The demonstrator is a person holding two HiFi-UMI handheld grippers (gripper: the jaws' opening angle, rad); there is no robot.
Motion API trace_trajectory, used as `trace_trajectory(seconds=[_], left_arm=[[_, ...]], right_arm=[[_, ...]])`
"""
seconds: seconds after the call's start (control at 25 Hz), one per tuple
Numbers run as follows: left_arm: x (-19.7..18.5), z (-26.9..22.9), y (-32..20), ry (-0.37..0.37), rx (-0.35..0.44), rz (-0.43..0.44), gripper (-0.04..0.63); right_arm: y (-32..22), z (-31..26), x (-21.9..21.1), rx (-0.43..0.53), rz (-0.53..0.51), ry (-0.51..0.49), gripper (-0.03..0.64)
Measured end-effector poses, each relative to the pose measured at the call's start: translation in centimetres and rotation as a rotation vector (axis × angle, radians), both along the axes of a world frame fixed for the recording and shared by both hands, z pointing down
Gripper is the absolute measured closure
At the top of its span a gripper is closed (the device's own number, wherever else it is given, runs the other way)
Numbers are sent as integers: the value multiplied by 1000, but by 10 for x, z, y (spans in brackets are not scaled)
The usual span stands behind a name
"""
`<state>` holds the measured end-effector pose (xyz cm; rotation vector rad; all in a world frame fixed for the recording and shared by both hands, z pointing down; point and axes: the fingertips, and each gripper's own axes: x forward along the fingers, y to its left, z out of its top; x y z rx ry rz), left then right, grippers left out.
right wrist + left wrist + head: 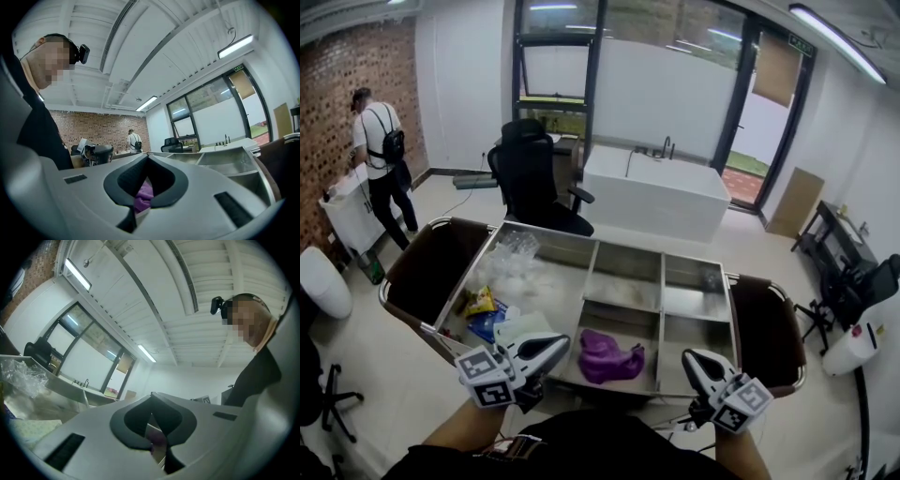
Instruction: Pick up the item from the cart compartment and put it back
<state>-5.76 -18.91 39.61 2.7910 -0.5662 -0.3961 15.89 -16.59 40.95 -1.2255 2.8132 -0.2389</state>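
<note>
A crumpled purple item [609, 357] lies in the near middle compartment of the steel cart [659, 284]. My left gripper [562, 344] hovers at the cart's near edge, just left of the item, jaws shut and empty. To the item's right, over the near rim, my right gripper [690, 357] is also shut with nothing in it. In the left gripper view the left gripper [151, 398] points upward, and a sliver of the purple item [157, 440] shows through the gap behind its tips. The right gripper view shows the right gripper [148, 155] closed, with the purple item [143, 197] beyond it.
The large left compartment holds clear plastic wrap [514, 257], a yellow snack packet [481, 301] and a blue packet [487, 323]. Brown bags [434, 265] [766, 328] hang at both cart ends. Beyond stand a black office chair [528, 178], a white tub [654, 192] and a person [380, 159].
</note>
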Motion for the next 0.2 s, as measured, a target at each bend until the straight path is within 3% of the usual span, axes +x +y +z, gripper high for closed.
trace_trajectory(seconds=[0.2], left_arm=[[2, 1, 1, -3, -1, 10, 592]], right_arm=[[1, -1, 0, 7, 0, 9, 617]])
